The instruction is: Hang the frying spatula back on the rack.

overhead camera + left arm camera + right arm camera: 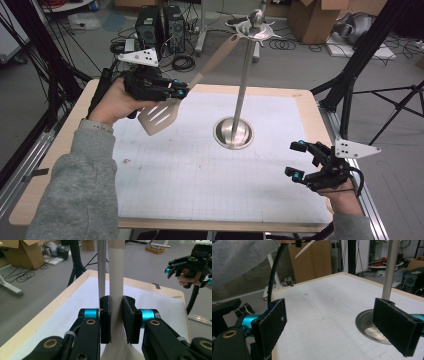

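Spatula (170, 107): beige, with a slotted blade, held above the table (60, 145) at about 10 o'clock from the table's middle; the blade hangs at the low end and the handle slants up toward 1 o'clock, its tip close by the crown of the stand.
Left gripper (181, 90): clamped on the spatula where the handle narrows toward the blade; in the left gripper view the pale handle (116, 280) stands straight up between the two black pads (105, 320), both pressed against it (the handle runs on out of the top of that view).
Spatula to claw: the blade lies at 7 o'clock from the clamped tips, the handle at 1 o'clock.
Stand (234, 132): a steel pole on a round dish base, set on the white gridded mat (210, 175) near its middle, at 4 o'clock from the spatula blade and apart from it.
Right gripper (298, 160): jaws wide apart, holding nothing, low over the mat at 4 o'clock from the stand base (well apart from the spatula); in the right gripper view the stand's base (367, 325) shows between its pads.
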Motion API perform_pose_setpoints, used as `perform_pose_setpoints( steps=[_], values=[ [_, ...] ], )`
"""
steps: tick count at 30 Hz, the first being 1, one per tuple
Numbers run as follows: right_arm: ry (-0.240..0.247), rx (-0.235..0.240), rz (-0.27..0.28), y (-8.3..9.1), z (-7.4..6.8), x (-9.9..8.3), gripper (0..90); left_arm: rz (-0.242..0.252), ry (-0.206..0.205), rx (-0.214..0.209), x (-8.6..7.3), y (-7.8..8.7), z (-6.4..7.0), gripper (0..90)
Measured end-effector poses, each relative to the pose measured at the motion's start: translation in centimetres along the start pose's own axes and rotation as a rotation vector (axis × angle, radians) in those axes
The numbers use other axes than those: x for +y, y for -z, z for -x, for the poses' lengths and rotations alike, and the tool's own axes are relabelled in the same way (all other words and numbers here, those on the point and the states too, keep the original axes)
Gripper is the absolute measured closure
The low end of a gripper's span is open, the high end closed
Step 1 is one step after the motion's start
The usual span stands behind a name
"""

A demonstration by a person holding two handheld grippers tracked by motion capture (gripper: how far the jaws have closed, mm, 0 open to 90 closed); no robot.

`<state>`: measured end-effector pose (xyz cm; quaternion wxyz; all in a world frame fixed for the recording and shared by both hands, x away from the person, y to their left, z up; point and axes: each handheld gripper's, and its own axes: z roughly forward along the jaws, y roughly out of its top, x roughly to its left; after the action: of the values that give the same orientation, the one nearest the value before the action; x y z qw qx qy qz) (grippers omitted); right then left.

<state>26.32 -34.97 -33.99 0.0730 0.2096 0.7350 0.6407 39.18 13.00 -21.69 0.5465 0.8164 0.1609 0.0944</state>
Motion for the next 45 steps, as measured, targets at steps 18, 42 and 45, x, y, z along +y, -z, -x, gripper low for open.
perform_pose_setpoints(
  steps=[18, 42, 45],
  values=[
    [0.008, 0.003, 0.003, 0.1, -0.1, 0.1, 11.4, -0.034, 0.000, -0.009, -0.1, -2.3, 0.2, 77.3],
    [0.015, 0.000, 0.010, 0.1, -0.2, 0.1, 11.5, -0.070, -0.019, 0.011, -0.2, -4.6, 0.4, 77.5],
    [0.008, 0.001, 0.011, 0.2, -0.2, 0.1, 11.5, -0.069, -0.018, 0.008, -0.2, -4.9, 0.4, 77.5]
  ],
)
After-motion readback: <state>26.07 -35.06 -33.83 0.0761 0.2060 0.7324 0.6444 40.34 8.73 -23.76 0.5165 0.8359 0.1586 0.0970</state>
